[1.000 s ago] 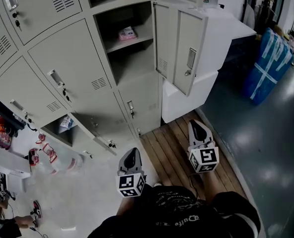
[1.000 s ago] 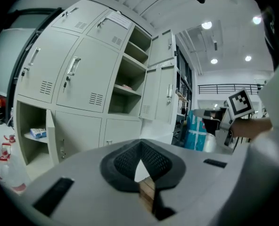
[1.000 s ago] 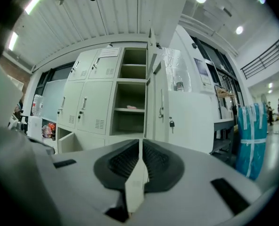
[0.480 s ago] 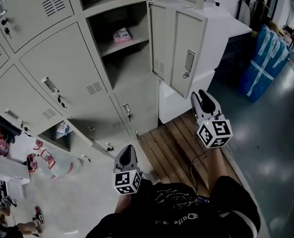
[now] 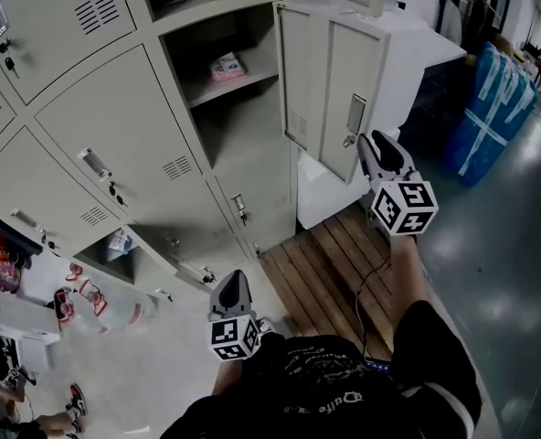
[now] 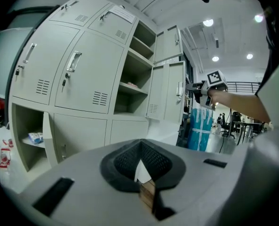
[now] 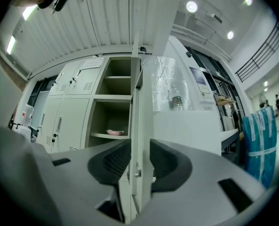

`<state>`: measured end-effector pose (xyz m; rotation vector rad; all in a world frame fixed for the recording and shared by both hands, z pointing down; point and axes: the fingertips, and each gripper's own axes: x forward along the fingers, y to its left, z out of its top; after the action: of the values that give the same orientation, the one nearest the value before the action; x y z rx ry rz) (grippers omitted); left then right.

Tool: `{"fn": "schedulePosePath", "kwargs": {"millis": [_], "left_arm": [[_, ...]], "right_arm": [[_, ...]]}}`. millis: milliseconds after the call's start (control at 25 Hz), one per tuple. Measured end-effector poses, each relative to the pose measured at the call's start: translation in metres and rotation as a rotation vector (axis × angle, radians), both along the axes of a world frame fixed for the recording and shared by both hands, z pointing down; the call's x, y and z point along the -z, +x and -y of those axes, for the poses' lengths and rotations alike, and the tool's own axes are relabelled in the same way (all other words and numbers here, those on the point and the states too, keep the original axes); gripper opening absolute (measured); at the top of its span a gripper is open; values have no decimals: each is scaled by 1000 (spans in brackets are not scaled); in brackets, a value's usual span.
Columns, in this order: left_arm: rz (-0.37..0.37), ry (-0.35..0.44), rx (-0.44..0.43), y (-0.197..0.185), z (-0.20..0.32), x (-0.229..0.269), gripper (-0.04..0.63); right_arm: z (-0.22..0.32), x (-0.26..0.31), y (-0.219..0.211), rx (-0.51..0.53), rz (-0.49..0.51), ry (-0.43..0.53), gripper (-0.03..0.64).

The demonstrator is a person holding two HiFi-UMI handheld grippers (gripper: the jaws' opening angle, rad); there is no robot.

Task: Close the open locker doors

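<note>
Right gripper [image 5: 377, 148]: fingers opening, locker door [image 5: 344, 90] edge between them, 1 o'clock.
Left gripper [image 5: 234, 283]: fingers closed, empty, 6 o'clock.

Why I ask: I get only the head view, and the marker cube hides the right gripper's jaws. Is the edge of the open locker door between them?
Observer: Yes. In the right gripper view the free edge of the pale grey metal locker door stands upright between the jaws of the right gripper. The jaws are opening, and the pads do not seem to press on the door.
Operator: Is the left gripper carrying anything?
Observer: No. In the left gripper view the left gripper has its jaws together with nothing between them.
</note>
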<state>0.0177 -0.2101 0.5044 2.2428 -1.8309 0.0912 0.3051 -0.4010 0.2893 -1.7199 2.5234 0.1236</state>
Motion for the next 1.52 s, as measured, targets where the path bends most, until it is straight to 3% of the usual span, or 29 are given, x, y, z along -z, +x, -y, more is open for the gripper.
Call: {"fn": "schedulePosePath", "kwargs": {"millis": [320,480,720,1400,1520], "left_arm": [[1,-8,32,-15,-1,-3,0],[-2,-11,43,-19,-5,-5,0],[-6,-14,62,-24,-11,-7,0],[19,0,64,-18,-11,-6,0],[19,-3,72,-19,-11,-8,0]], "right_arm": [[21,5,2,-14,-44,-12,130],[23,5,3,-27,-59,-18,92],[17,6,-3,-13,-63,-2,91],[-21,7,-78,161,-255,56,94],[-26,6,-95,182,-264,86,57]]}}
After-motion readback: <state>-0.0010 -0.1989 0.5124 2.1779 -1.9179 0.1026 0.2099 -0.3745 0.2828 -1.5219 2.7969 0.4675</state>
